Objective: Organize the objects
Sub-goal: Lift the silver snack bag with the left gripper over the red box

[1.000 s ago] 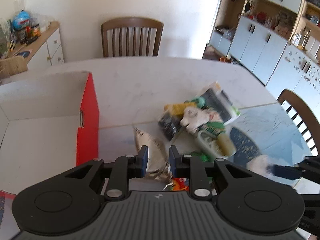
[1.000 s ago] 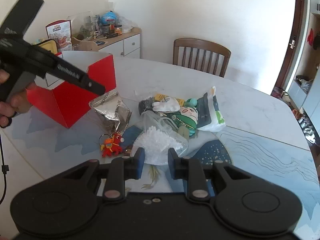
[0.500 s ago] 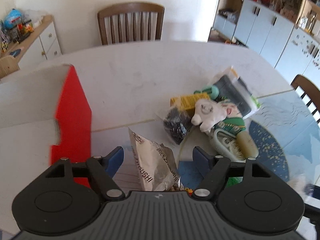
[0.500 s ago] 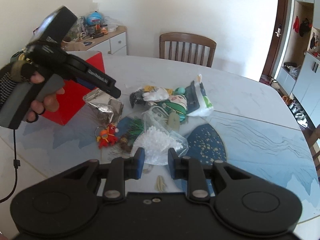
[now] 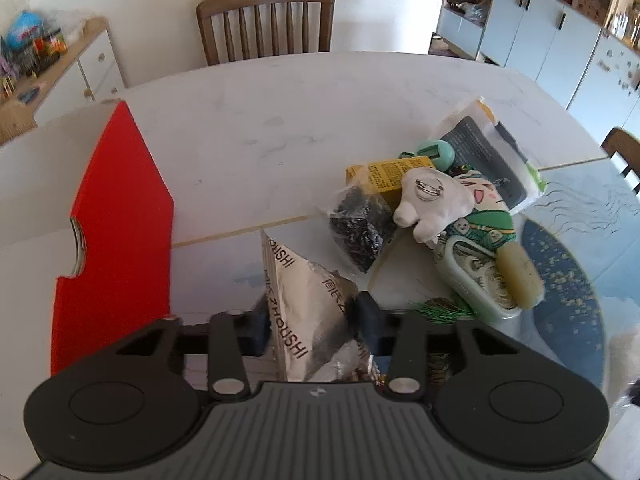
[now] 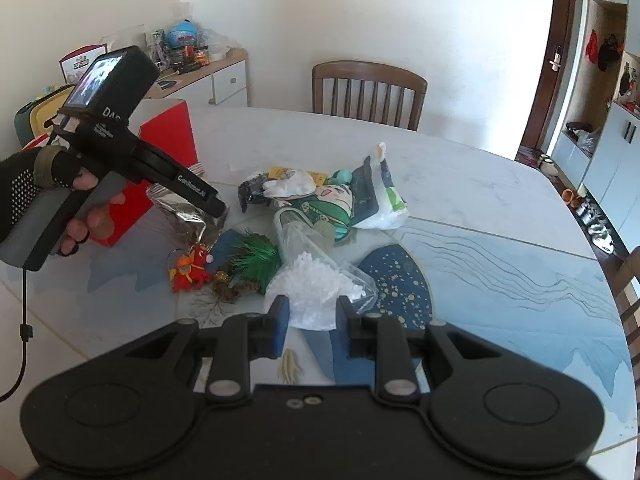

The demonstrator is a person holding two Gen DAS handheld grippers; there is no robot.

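1. Left gripper [image 5: 310,322]: jaws have just been closing and now press on both sides of a crumpled silver foil packet [image 5: 308,300]. In the right wrist view, the left gripper [image 6: 218,210] has its tips down on the foil packet [image 6: 188,220], held by a gloved hand [image 6: 48,196].
2. The foil packet sits on the table [image 5: 260,128], just beside the red face of an open cardboard box [image 5: 116,216], between the box and the pile of loose things.
3. Right gripper [image 6: 310,322]: jaws narrowly apart with a gap between the pads. A clear bag of white pellets [image 6: 316,284] lies just past the fingertips; whether the pads touch it cannot be told.
4. The pile lies toward the middle of the table: a bag of dark bits [image 5: 360,228], a yellow carton [image 5: 384,174], a white plush [image 5: 432,202] with a pin on it, a green-clothed cloth figure [image 5: 486,222], a mint round piece [image 5: 436,154], and a dark grey pouch in a clear wrapper [image 5: 480,152].
5. On the near side of the pile, seen from the right wrist: a red toy keyring [image 6: 192,270], a green tassel [image 6: 256,260], and a pale green strap loop [image 6: 288,220].
6. A wooden chair [image 5: 266,20] stands at the far edge of the table. A sideboard [image 6: 212,76] loaded with clutter stands against the wall beyond the box.
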